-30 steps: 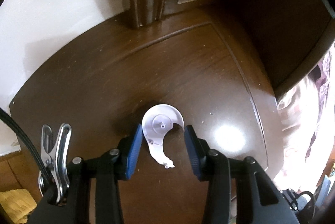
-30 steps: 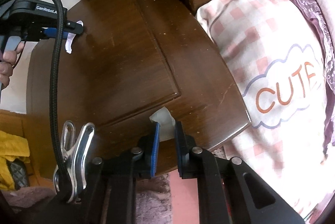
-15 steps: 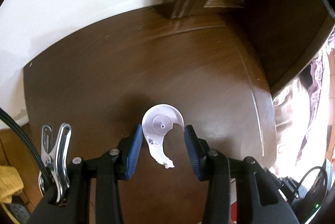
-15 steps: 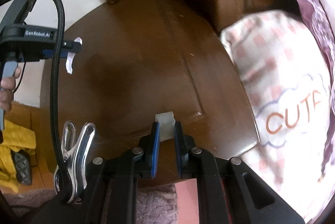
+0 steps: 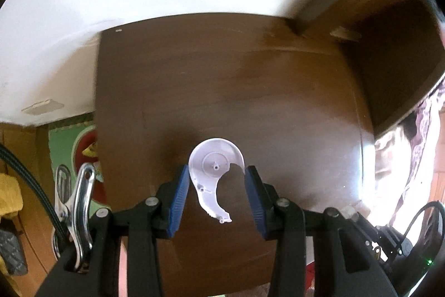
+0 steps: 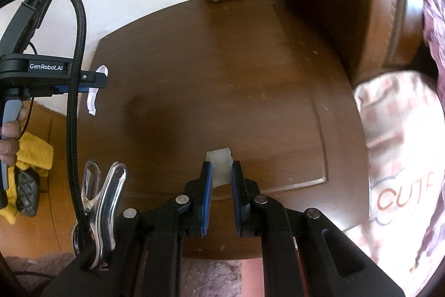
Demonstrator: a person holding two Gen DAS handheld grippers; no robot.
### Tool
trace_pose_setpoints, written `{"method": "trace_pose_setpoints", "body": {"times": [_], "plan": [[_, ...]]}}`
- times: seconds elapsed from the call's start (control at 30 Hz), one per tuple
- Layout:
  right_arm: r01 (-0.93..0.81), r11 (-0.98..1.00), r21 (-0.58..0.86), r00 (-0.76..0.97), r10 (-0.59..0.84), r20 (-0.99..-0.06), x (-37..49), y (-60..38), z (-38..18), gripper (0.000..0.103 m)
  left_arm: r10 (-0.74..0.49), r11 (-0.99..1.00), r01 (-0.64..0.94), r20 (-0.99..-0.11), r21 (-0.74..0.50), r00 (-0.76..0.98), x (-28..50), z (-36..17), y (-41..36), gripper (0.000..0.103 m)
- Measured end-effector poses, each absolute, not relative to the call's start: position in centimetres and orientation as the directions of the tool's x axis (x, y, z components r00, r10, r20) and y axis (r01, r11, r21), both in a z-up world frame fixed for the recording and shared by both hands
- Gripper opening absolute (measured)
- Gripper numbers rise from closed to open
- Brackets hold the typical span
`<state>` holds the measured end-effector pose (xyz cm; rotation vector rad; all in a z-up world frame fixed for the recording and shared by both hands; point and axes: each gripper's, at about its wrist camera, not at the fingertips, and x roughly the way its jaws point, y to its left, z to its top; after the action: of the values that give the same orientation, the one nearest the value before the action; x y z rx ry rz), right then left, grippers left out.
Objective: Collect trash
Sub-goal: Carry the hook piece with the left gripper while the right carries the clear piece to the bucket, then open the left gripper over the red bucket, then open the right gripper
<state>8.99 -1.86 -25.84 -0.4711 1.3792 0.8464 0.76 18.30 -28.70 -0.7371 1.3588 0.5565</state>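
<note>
My left tongs grasp white plastic piece; my right tongs clamp translucent scrap above worktop.

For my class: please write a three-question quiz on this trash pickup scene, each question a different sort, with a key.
1. True or false: the left gripper holds a white plastic piece.
2. What does the right gripper grip? A) a spoon B) a pale translucent scrap C) a sock
3. Fill in: the pillow beside the wooden table reads ____.

Key: 1 true; 2 B; 3 CUTE, last letter partly cut off.
</note>
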Motion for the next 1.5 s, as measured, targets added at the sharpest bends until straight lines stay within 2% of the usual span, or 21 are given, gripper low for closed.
{"method": "trace_pose_setpoints", "body": {"times": [0.57, 0.97, 1.3, 1.5], "plan": [[-0.838, 0.512, 0.191, -0.045, 0.284, -0.958, 3.5, 6.3, -23.7, 0.014, 0.001, 0.52, -0.845, -0.989, -0.124, 0.146, -11.9, -25.5, 24.3, 0.043], [-0.853, 0.491, 0.175, -0.043, 0.267, -0.963, -1.3, 9.4, -22.9, 0.014, -0.021, 0.446, -0.89, -0.995, -0.099, 0.1, -19.4, -28.4, 29.4, 0.043], [-0.857, 0.492, 0.154, -0.042, 0.23, -0.972, -4.8, 11.4, -23.0, 0.014, -0.11, 0.456, -0.881, -0.99, -0.124, 0.083, -22.1, -31.4, 32.0, 0.043], [-0.864, 0.478, 0.157, -0.051, 0.227, -0.973, -6.3, 13.1, -23.2, 0.014, -0.114, 0.474, -0.873, -0.991, -0.118, 0.073, -23.2, -31.5, 32.8, 0.044]]}}
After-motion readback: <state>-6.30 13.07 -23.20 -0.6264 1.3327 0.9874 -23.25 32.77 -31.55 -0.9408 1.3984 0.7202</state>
